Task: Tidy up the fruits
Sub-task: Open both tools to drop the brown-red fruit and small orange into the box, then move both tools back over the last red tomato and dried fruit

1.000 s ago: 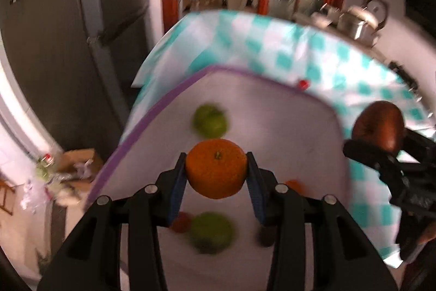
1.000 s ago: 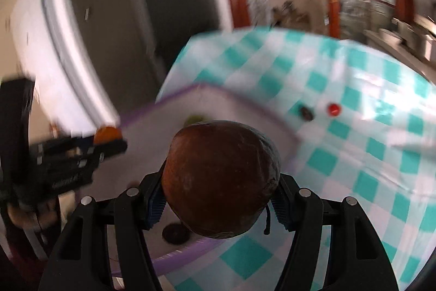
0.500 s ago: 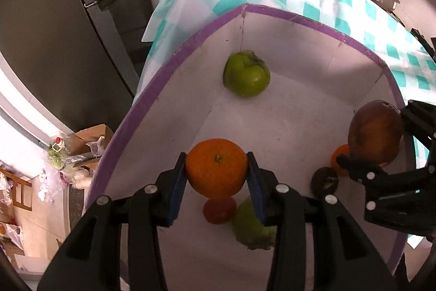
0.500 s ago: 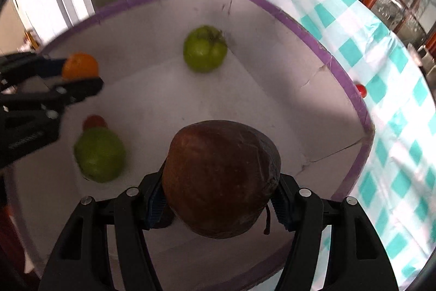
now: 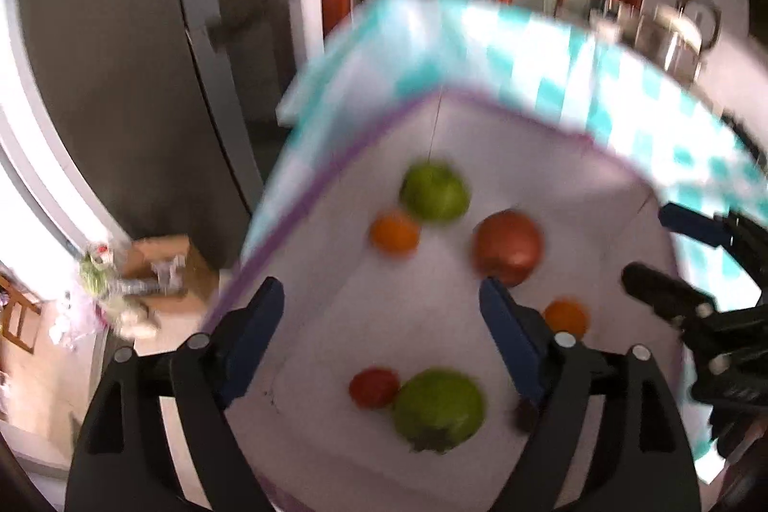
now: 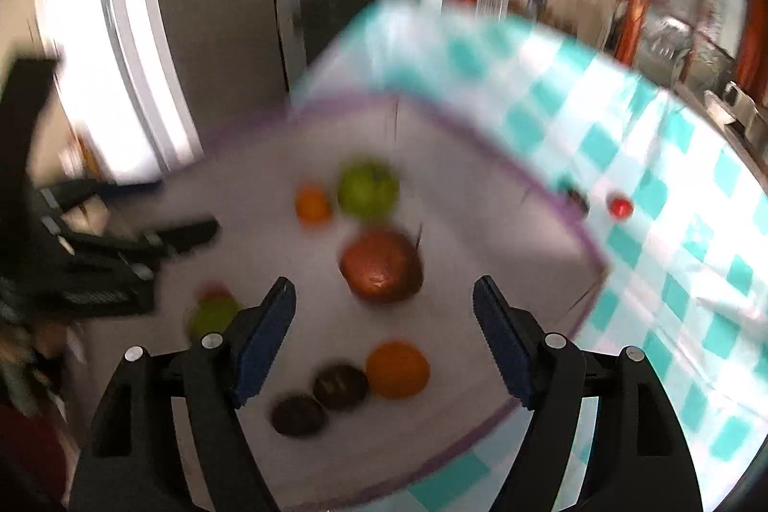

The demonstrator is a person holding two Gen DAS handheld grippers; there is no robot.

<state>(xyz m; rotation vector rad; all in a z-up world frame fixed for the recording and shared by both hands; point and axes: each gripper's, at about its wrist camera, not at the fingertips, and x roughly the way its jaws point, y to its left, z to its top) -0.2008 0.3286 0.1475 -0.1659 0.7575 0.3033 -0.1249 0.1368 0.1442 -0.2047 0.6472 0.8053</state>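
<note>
Both tongs: left gripper point(image 5: 379, 310) and right gripper point(image 6: 384, 305) stand spread wide with nothing between the blue pads; jaws have just been opening.
Change noted: half a second ago the left held the small orange and the right held the brown fruit; both now lie loose inside the box.
Near contents, right wrist view: two dark wrinkled fruits point(image 6: 297, 416), round and dull, beside a larger orange point(image 6: 397, 369) with pebbled peel.
Near contents, left wrist view: small red fruit point(image 5: 373, 387) touching a green apple point(image 5: 439, 409), smooth-skinned.
Mid contents: brown fruit point(image 6: 381, 267), large, rounded, faintly glossy, resting on the floor of the box ahead of the right jaws.
Far contents: small orange point(image 5: 393, 231) just beside a second green apple point(image 5: 434, 191) near the far corner.
Container: white box point(image 5: 336, 185), flat matte card walls, purple-taped rim.
Outstanding: one red fruit point(image 6: 619, 206) and a dark item beside it lie outside on the teal checked cloth point(image 6: 672, 224).
Assessment: delivery of two fruits appears complete; stragglers remain. Frames blurred.
</note>
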